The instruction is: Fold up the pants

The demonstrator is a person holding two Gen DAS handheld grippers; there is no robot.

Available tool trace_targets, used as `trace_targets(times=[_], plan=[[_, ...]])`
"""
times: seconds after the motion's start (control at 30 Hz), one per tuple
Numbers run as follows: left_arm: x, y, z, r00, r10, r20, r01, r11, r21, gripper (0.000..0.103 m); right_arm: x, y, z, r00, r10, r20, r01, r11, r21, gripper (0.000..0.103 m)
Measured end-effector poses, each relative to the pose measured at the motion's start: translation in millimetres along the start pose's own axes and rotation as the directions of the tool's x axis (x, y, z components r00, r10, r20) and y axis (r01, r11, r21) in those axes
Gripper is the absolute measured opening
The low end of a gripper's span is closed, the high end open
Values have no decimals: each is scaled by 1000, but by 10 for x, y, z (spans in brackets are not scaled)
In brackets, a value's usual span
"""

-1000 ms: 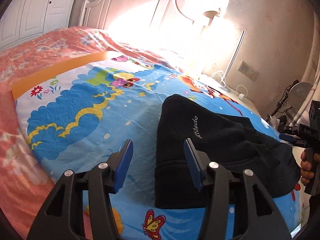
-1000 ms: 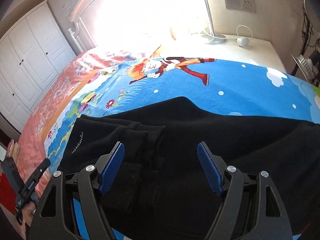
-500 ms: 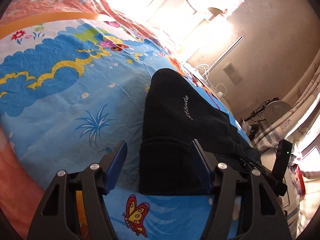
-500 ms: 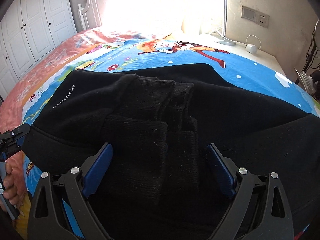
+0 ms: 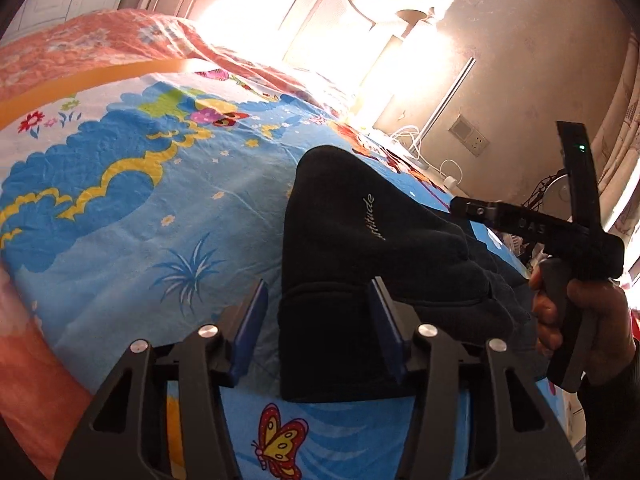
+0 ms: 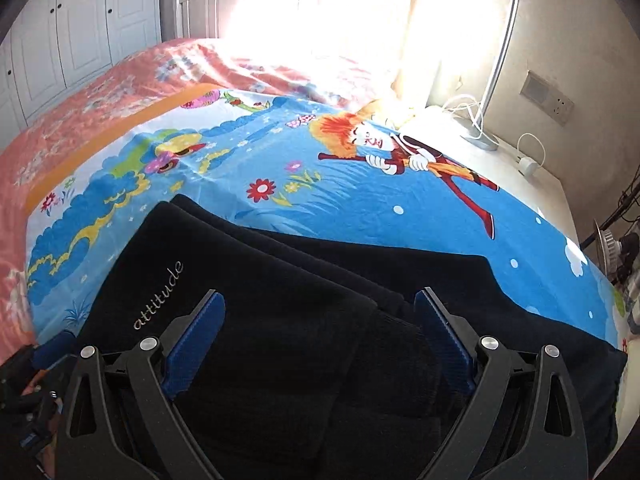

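Note:
Black pants point(image 5: 360, 248) with white "attitude" lettering lie folded on the cartoon-print bedspread point(image 5: 120, 200). My left gripper point(image 5: 318, 320) is open, its fingers straddling the near left corner of the waistband, just above the cloth. The right gripper, held by a hand, shows at the right of the left wrist view point(image 5: 560, 232). In the right wrist view the pants point(image 6: 280, 340) fill the lower frame and my right gripper point(image 6: 320, 328) is open over the folded legs, holding nothing.
A white headboard point(image 6: 240, 0) and pink quilt point(image 6: 100, 100) lie beyond. A bedside table point(image 6: 500, 168) with lamp and cables stands at the right. A fan point(image 6: 608, 240) and wires sit by the bed's right edge. White wardrobes point(image 6: 60, 40) stand at the left.
The right gripper has lifted and pulled back from low over the pants. The left gripper has held near the waistband corner; the right gripper and hand now loom larger in its view.

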State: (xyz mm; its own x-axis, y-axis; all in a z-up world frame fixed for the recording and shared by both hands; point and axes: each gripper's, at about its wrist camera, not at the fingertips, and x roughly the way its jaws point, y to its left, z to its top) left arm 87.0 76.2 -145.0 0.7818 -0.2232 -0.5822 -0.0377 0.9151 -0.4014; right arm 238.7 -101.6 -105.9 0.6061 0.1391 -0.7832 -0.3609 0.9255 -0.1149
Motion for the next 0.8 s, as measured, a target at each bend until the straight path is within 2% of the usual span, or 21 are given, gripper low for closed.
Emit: trace_targets(times=[0.03, 0.07, 0.13, 0.23, 0.3, 0.33, 0.37, 0.4, 0.43, 0.47, 0.5, 0.53, 0.57, 0.6, 0.63, 0.67, 0.73, 0.77, 0.8], plan=[[-29, -77, 91, 1000, 4, 8, -4, 999, 48, 33, 187, 35, -37, 999, -12, -49, 12, 1000, 3, 92], [-39, -150, 193, 1000, -8, 14, 6, 996, 91, 31, 350, 54, -107, 996, -19, -87, 20, 1000, 13, 95], [44, -292, 409, 999, -35, -1, 35, 982, 184, 29, 340, 126, -186, 998, -60, -28, 59, 998, -27, 94], [380, -502, 711, 998, -45, -49, 60, 931, 360, 29, 307, 115, -212, 998, -60, -15, 59, 998, -21, 94], [797, -515, 877, 985, -42, -169, 110, 901, 419, 29, 300, 100, -196, 998, -54, -15, 53, 998, -18, 95], [1036, -486, 926, 976, 7, -217, 94, 886, 454, 29, 299, 97, -196, 998, -53, -16, 53, 998, -17, 95], [1262, -430, 965, 967, 86, -239, 46, 866, 498, 14, 303, 98, -187, 998, -54, -15, 54, 998, -19, 95], [1393, -341, 1036, 966, 110, -234, 26, 859, 511, 3, 303, 99, -188, 998, -54, -14, 54, 998, -19, 95], [1415, -239, 1167, 972, 82, -219, 30, 884, 467, 2, 302, 97, -186, 999, -52, -13, 52, 998, -18, 95], [1413, -114, 1297, 974, 147, -174, -62, 905, 421, 2, 300, 92, -192, 999, -49, -12, 49, 999, -16, 95], [1377, -7, 1399, 967, 222, -122, -160, 908, 387, 4, 301, 89, -196, 999, -46, -10, 46, 999, -14, 95], [1283, 89, 1479, 975, 197, -102, -153, 931, 332, 9, 300, 88, -197, 999, -46, -9, 46, 999, -13, 95], [1165, 163, 1524, 987, 123, -106, -92, 962, 258, 15, 298, 92, -197, 999, -48, -9, 48, 999, -14, 95], [1030, 193, 1515, 994, 47, -102, -26, 980, 199, 20, 294, 94, -199, 999, -49, -7, 49, 999, -14, 95], [900, 170, 1456, 996, -13, -87, 28, 983, 182, 33, 293, 93, -202, 999, -49, -6, 49, 999, -13, 95], [807, 108, 1357, 995, -57, -86, 72, 978, 194, 40, 293, 92, -202, 999, -48, -6, 48, 999, -12, 95], [786, -17, 1092, 988, -82, -130, 110, 968, 224, 43, 292, 102, -201, 999, -53, -6, 53, 998, -12, 95], [832, -53, 939, 985, -56, -162, 93, 968, 234, 44, 295, 105, -199, 999, -54, -5, 54, 998, -14, 95], [904, -43, 812, 982, 5, -188, 43, 968, 248, 44, 294, 101, -198, 999, -50, -7, 50, 999, -14, 95]])
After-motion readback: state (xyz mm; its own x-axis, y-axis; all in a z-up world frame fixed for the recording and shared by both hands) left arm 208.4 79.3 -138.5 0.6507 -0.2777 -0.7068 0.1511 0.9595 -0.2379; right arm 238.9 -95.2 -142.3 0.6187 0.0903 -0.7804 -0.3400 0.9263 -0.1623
